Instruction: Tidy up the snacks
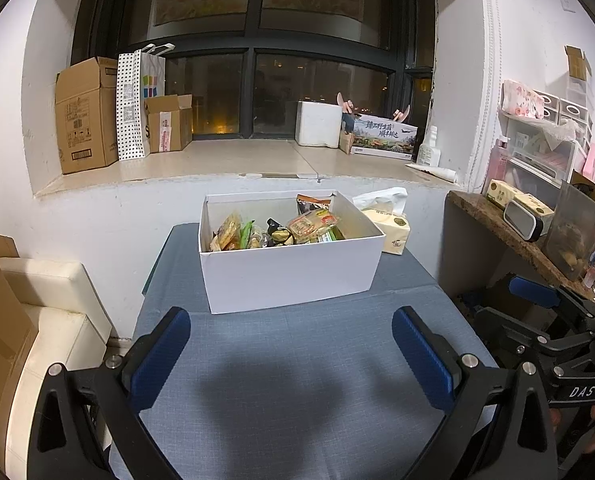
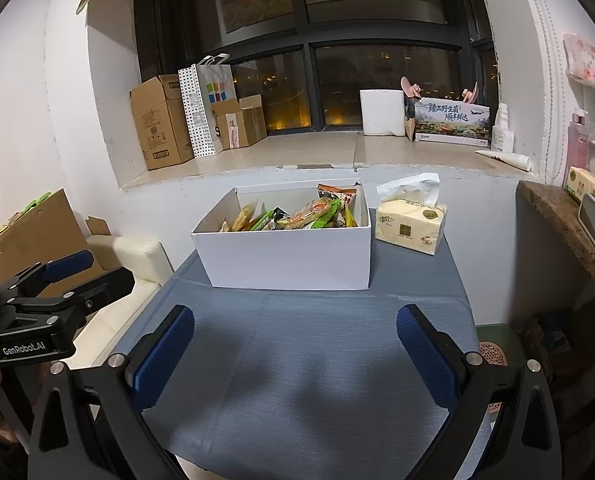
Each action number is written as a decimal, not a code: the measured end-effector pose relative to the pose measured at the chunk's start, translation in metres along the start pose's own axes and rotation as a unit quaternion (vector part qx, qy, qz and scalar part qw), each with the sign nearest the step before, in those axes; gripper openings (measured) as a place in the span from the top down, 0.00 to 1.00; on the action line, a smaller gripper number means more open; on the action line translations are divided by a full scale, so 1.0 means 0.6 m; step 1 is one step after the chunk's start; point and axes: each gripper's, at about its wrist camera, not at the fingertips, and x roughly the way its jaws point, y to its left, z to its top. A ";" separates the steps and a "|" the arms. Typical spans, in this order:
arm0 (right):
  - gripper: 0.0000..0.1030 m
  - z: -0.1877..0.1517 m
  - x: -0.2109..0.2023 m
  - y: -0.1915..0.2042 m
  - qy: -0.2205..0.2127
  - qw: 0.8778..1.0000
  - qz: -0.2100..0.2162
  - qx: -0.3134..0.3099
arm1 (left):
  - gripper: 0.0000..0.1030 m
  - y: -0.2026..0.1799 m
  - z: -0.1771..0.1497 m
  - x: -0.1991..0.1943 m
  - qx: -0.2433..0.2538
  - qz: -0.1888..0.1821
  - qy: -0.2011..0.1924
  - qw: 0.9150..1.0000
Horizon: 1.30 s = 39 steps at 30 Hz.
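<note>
Left gripper (image 1: pixel 291 356), right gripper (image 2: pixel 295 354) — jaws wide, holding nothing | snacks (image 1: pixel 277 228) piled in box (image 1: pixel 289 276) | cloth (image 2: pixel 309 360) bare — start or finish, unclear

A wide dark-framed window (image 2: pixel 337 40) shows night outside, with lamp glare on its upper panes. Below it runs a beige stone sill (image 2: pixel 317 152), set in white plaster walls (image 1: pixel 97 216). Left of the window sits a cream padded seat (image 1: pixel 53 312); right of it, a brown speckled stone shelf (image 1: pixel 493 216).
</note>
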 end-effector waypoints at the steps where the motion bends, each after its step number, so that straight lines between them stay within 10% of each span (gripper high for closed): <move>1: 0.00 0.000 0.000 0.000 0.000 1.000 0.000 0.000 | 0.00 0.000 0.000 0.000 0.000 0.000 0.000 1.000; 39: 0.00 -0.003 0.002 0.004 0.003 1.000 0.009 -0.003 | 0.00 0.001 -0.002 -0.004 0.003 -0.003 -0.001 1.000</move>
